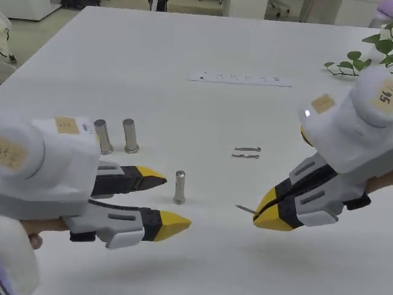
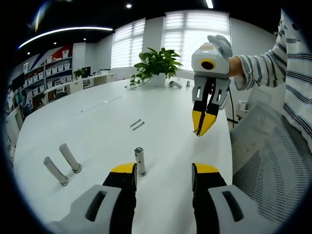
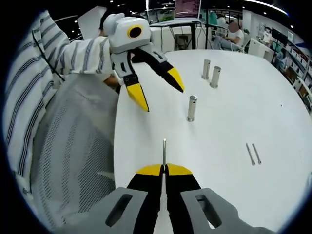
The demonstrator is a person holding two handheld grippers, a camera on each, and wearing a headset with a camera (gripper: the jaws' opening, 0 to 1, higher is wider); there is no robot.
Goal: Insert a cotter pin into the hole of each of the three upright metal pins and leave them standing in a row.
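Pinching a cotter pin (image 1: 246,209), the right gripper (image 1: 264,216) aims it at the lone metal pin (image 1: 179,186) near the table's (image 1: 184,49) front edge; the left gripper (image 1: 176,201) hovers open alongside, probably to steady it.

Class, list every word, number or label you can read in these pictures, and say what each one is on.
"5", then a character too unclear to read: tan sticker on the right gripper, which grips a cotter pin.
Too blurred to read: tan stickers on the left gripper.
Too small to read: marks on the white strip on the table.
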